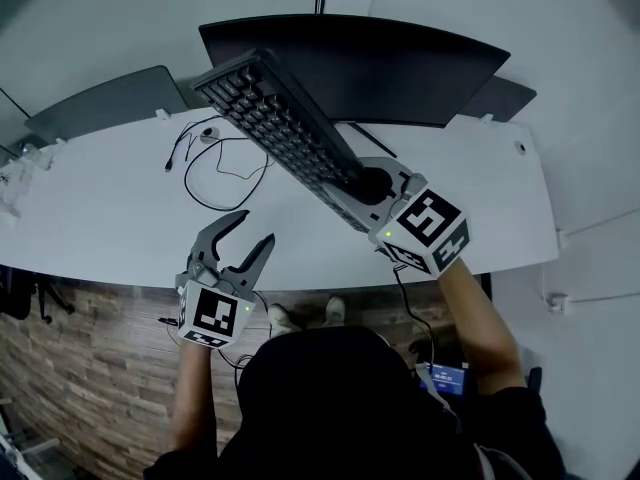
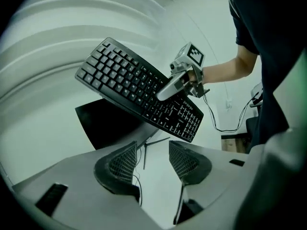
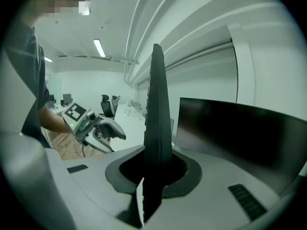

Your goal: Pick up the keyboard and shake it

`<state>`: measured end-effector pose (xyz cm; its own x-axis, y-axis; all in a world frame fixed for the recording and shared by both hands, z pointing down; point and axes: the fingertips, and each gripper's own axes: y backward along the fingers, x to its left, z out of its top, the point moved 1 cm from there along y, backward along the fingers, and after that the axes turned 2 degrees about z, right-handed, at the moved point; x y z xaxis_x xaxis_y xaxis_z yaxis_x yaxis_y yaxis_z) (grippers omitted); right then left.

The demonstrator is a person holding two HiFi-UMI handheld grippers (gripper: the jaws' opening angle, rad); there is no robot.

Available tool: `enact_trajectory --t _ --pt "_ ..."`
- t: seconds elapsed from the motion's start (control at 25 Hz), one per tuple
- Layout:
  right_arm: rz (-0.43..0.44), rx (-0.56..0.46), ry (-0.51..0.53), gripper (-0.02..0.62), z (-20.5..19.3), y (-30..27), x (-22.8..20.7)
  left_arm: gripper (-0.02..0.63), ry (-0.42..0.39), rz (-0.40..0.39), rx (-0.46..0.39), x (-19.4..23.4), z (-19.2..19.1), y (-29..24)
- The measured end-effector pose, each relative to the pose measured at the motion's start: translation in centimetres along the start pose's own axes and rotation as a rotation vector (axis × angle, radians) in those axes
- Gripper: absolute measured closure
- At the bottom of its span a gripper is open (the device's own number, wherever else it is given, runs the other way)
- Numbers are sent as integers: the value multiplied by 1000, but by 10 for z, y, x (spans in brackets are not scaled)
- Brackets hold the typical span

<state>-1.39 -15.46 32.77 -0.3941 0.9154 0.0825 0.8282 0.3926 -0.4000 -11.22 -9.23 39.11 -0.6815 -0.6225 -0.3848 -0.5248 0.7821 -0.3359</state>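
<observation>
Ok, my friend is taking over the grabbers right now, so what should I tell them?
Left gripper: open and empty, over the near edge of the table.
Right gripper: shut on one end of the keyboard.
Keyboard: off the table, tilted in the air in front of the monitor, carried by the right gripper alone.
Done: the pick-up.
Left: the shaking; a single moment cannot show whether it has begun. Keep a firm grip, since only one end is held.

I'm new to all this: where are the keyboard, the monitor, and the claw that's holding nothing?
keyboard [image 1: 275, 118], head view, on its keys near the middle.
monitor [image 1: 400, 68], head view, middle of its dark panel.
left gripper [image 1: 256, 228], head view, midway between its open fingertips.
</observation>
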Motion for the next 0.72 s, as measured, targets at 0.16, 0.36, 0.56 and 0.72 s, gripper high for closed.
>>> enact_trajectory --t 0.16,0.36,0.56,0.72 --pt "-79 74 85 520 -6 -3 -5 393 -27 41 -23 7 14 5" --pt "-181 149 176 522 -13 -6 -13 383 -119 112 -28 17 29 12" --pt "-264 222 293 520 -14 -4 -25 382 -207 164 -21 23 43 15" --pt "-318 278 360 520 -19 -4 -29 377 -265 193 -22 24 50 16"
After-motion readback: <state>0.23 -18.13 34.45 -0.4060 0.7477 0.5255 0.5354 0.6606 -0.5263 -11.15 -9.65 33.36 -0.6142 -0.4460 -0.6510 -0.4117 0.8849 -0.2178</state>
